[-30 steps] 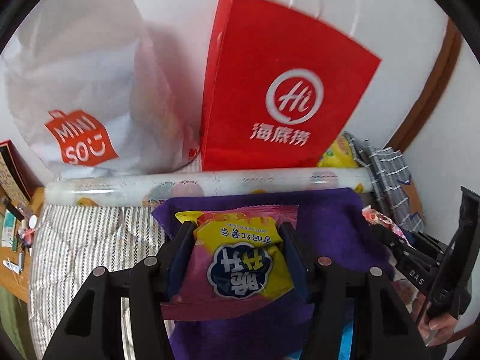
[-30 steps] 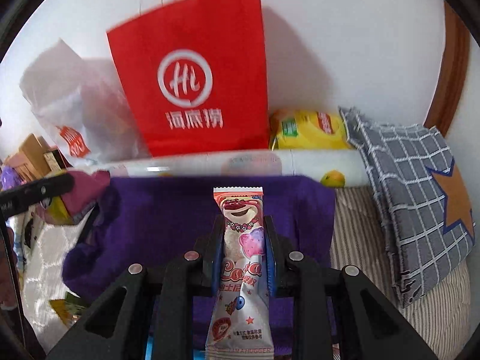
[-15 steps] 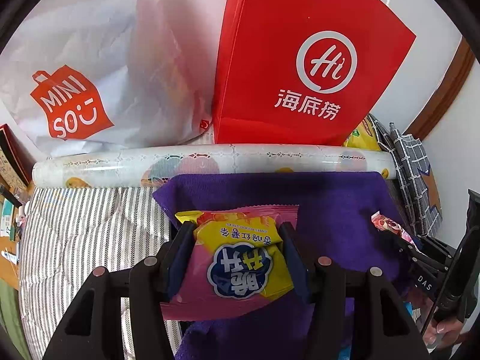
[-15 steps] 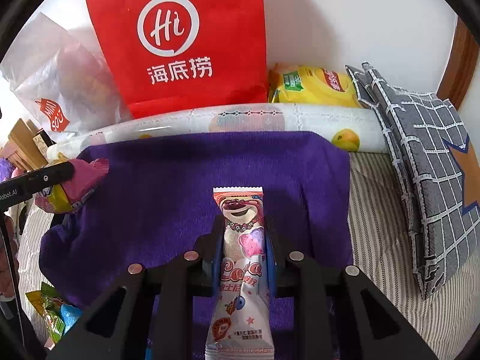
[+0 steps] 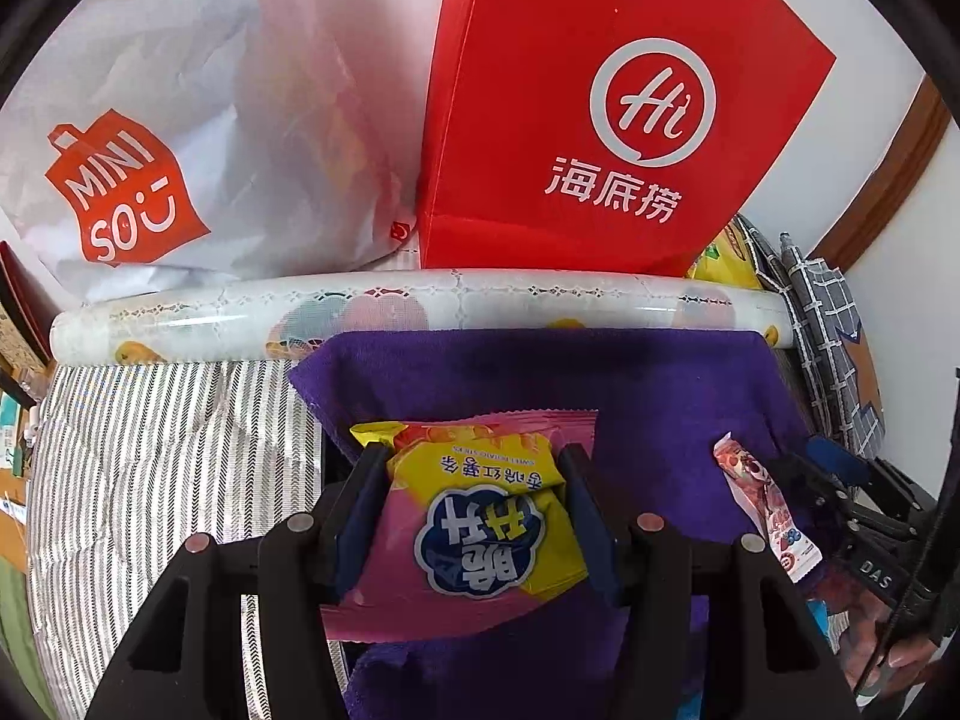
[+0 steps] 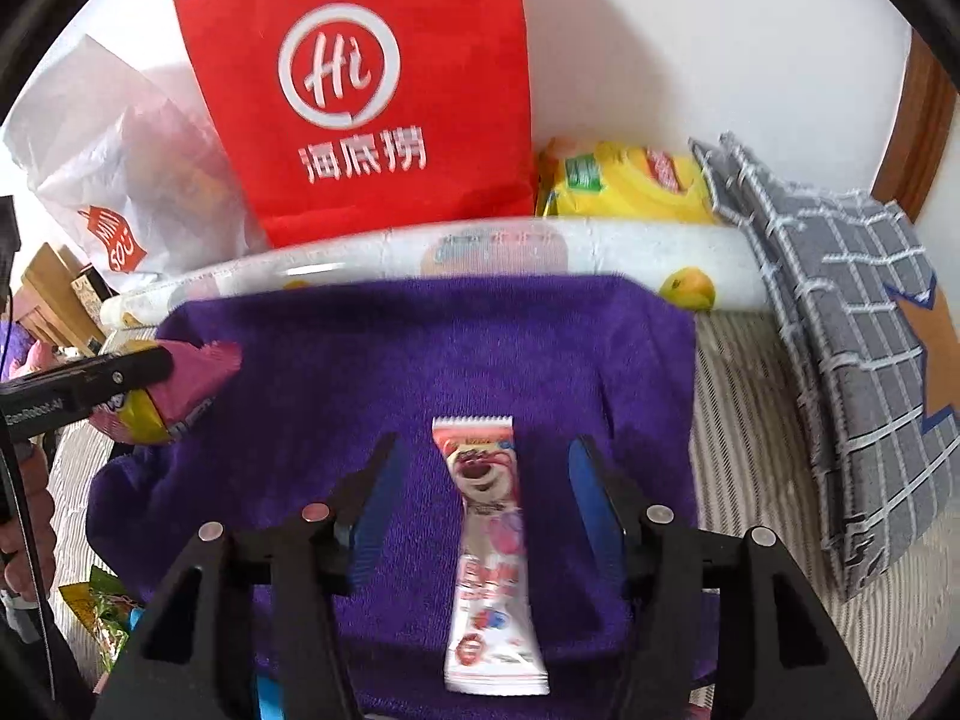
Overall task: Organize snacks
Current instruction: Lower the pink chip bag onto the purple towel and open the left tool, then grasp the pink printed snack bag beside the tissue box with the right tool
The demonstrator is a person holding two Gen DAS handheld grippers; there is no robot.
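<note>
Left wrist view: a red paper bag (image 5: 606, 114) and a white plastic bag (image 5: 180, 120) stand against the wall at the back, with a rolled-up printed sheet (image 5: 420, 306) lying across in front of them; a purple towel (image 5: 660, 384) is spread over the striped bedding (image 5: 150, 450); the left gripper (image 5: 474, 480) is clamped on a pink and yellow snack packet (image 5: 480, 516) — the packet sits squarely between both fingers, held above the towel.

Right wrist view: same red bag (image 6: 372, 90) and roll (image 6: 480, 252) behind, plus a yellow pack (image 6: 630, 180) and a grey checked cloth (image 6: 840, 330) off to the right; the right gripper (image 6: 483, 480) has its jaws spread wide; a long bear-print snack bar (image 6: 489, 552) lies flat on the purple towel (image 6: 420, 360) in the gap between them, touching neither finger — its top end reaches just past the fingertips.
</note>
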